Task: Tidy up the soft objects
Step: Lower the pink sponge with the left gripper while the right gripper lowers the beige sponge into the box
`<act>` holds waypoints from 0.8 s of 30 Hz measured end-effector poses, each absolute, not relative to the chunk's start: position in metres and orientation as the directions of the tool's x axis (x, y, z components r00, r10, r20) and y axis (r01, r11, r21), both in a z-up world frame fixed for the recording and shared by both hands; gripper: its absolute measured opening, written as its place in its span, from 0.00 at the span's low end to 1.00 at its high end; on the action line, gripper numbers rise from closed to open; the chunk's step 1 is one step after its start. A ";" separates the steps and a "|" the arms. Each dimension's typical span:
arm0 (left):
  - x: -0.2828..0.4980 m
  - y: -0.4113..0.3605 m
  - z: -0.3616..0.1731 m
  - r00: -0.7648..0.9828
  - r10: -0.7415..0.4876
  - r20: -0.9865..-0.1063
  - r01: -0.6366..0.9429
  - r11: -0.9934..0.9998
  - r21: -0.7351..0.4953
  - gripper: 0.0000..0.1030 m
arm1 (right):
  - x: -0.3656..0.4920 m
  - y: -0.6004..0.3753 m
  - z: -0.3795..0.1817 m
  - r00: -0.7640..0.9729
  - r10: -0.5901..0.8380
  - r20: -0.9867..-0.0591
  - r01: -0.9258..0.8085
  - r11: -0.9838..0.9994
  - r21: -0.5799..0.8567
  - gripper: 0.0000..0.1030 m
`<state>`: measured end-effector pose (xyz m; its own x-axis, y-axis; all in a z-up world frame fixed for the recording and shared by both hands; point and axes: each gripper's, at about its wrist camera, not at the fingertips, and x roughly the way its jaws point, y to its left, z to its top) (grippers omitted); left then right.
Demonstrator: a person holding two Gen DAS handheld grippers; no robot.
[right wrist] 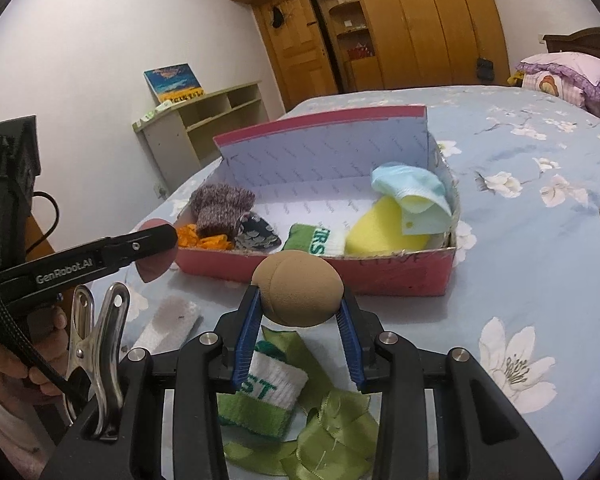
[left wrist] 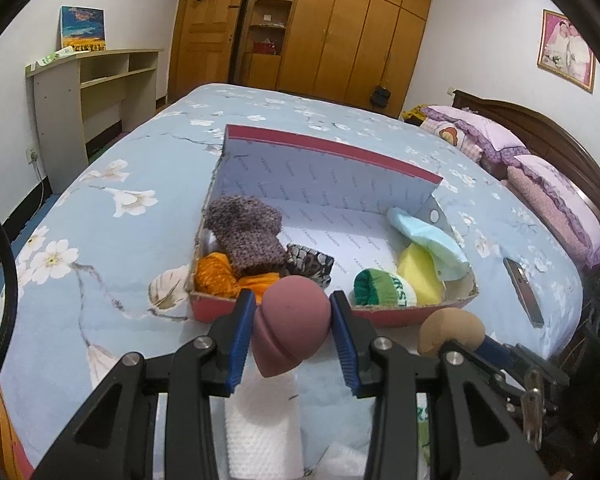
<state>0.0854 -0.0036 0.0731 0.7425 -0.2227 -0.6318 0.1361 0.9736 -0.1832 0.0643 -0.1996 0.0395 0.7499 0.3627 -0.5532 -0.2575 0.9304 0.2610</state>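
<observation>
Now sponges (left wrist: 290,320) (right wrist: 300,290) gripped, short of box rim (right wrist: 312,270).

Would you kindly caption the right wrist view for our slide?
Right tool grips a tan sponge before the red box of soft items on a floral bed.

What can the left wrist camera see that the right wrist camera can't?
Only the left wrist view shows the phone lying on the bed and the framed picture on the wall. Only the right wrist view shows the green ribbon and the green-and-white wristband under the right gripper. Both show the red box, the pink sponge in the left gripper and the tan sponge in the right one.
</observation>
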 end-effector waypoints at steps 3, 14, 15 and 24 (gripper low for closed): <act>0.093 -0.009 0.073 0.741 -0.228 -0.632 0.145 0.973 -0.181 0.39 | 0.064 -0.204 0.040 0.751 0.368 -0.548 -0.253 0.928 0.275 0.37; 0.126 -0.031 0.071 0.702 -0.264 -0.661 0.195 0.965 -0.177 0.39 | 0.065 -0.215 0.043 0.766 0.364 -0.531 -0.235 0.926 0.296 0.37; 0.128 -0.034 0.071 0.704 -0.259 -0.662 0.200 0.966 -0.165 0.39 | 0.065 -0.216 0.043 0.768 0.361 -0.529 -0.231 0.926 0.297 0.37; 0.145 -0.048 0.060 0.704 -0.260 -0.661 0.230 0.964 -0.133 0.39 | 0.066 -0.215 0.045 0.773 0.352 -0.528 -0.223 0.930 0.294 0.37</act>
<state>0.1453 -0.0481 0.0597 0.7044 -0.2598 -0.6605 0.2305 0.9639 -0.1334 0.0656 -0.2150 0.0446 0.7728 0.3520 -0.5282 -0.2226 0.9296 0.2938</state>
